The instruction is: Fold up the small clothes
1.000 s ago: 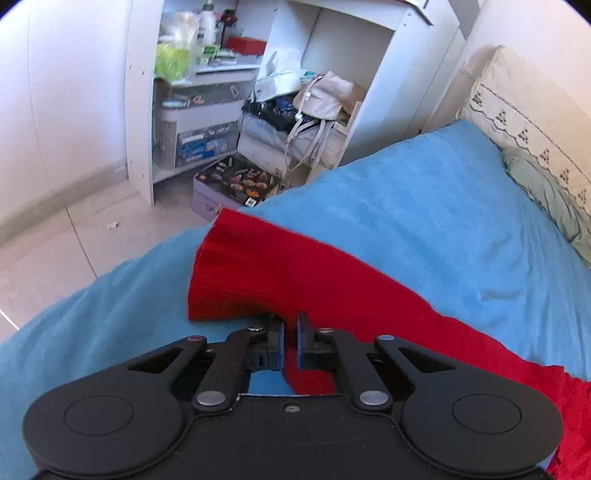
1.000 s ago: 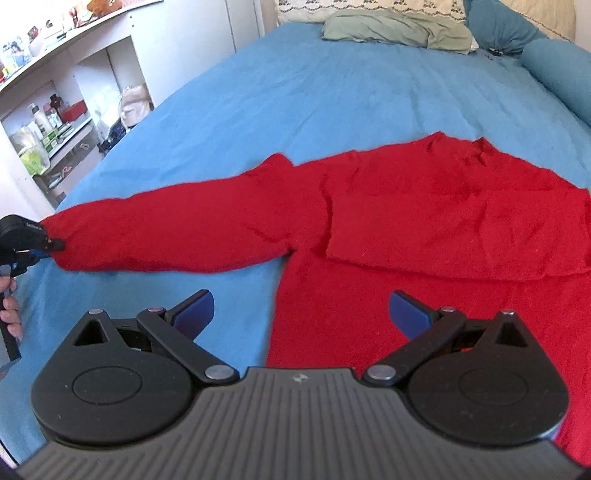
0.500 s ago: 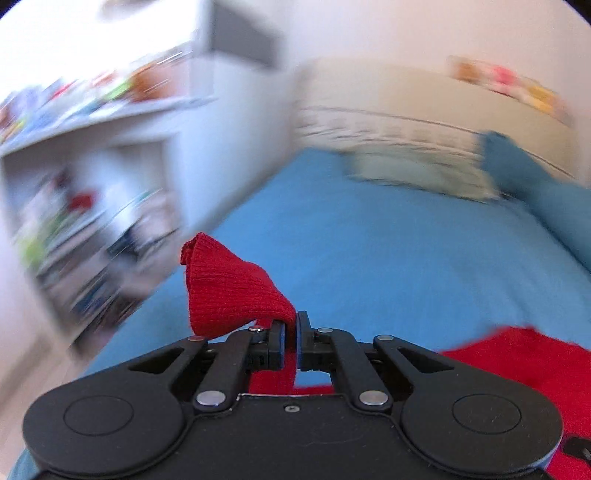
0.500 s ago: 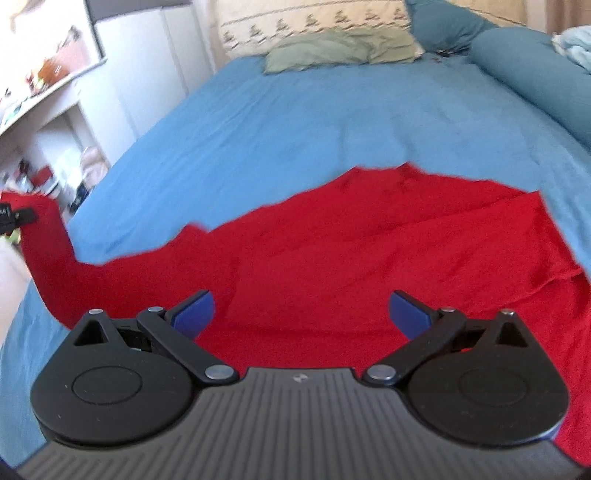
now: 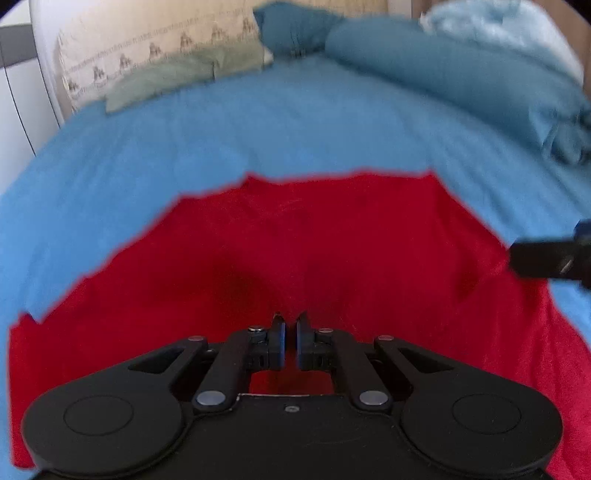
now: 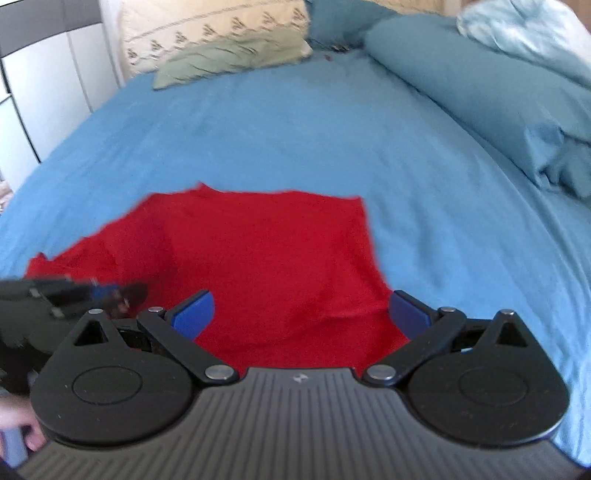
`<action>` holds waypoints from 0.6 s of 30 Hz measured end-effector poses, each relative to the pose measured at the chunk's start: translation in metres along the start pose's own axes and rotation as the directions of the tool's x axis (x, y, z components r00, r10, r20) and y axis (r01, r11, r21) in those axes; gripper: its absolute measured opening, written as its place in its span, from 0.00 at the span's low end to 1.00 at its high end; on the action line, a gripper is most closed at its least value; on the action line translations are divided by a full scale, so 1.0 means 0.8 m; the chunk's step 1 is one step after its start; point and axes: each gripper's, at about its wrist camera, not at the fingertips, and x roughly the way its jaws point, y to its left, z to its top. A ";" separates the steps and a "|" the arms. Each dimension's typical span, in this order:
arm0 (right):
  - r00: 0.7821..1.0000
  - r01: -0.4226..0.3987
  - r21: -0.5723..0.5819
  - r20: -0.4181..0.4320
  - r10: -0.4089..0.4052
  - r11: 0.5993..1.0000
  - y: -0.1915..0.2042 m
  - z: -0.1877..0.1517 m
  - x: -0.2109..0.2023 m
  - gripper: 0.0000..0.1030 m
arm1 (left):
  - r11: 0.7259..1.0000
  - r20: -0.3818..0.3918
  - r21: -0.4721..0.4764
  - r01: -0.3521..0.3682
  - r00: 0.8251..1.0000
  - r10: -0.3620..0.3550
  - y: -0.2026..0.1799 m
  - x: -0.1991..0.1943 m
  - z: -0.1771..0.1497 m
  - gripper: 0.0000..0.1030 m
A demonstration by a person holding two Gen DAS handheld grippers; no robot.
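One sleeve looks folded in: the left hand-held gripper (image 5: pixel 289 334) is pinched on the red sweater (image 6: pixel 273 254) lying on the bed (image 6: pixel 295 129), the right hand-held gripper (image 6: pixel 301 310) gapes empty, and more folds remain.

Red sweater (image 5: pixel 314 251) on blue bedsheet (image 5: pixel 258 122); sage-green pillow (image 6: pixel 225 59); cream pillow (image 6: pixel 207 26), dark embroidered motifs; blue gripper pads (image 6: pixel 194 314).
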 end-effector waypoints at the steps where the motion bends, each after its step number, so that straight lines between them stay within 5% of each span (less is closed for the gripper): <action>1: 1.000 -0.005 0.006 -0.014 0.005 1.000 -0.014 -0.002 0.006 1.00 | 1.000 -0.009 -0.001 -0.004 1.000 0.004 -0.004 0.006 -0.002 0.10; 3: 0.999 -0.019 0.013 -0.034 0.019 1.000 -0.029 -0.004 0.015 1.00 | 1.000 -0.005 -0.005 0.002 1.000 -0.002 -0.006 0.006 -0.004 0.20; 4: 0.999 -0.028 0.017 -0.042 0.029 0.999 -0.034 -0.005 0.018 1.00 | 1.000 0.000 -0.004 0.011 1.000 -0.011 -0.004 0.003 -0.004 0.35; 7: 0.994 -0.092 0.053 -0.062 0.095 0.994 -0.043 0.002 0.027 1.00 | 1.000 0.020 -0.003 0.000 1.000 0.000 0.003 -0.019 -0.006 0.60; 12: 0.966 -0.227 0.111 -0.097 0.238 0.968 -0.016 0.014 0.033 1.00 | 0.990 0.025 -0.073 -0.120 0.992 0.122 0.053 -0.073 -0.020 0.68; 18: 0.937 -0.305 0.125 -0.135 0.321 0.944 0.055 0.013 0.063 1.00 | 0.927 -0.067 -0.191 -0.323 0.947 0.316 0.147 -0.093 -0.070 0.74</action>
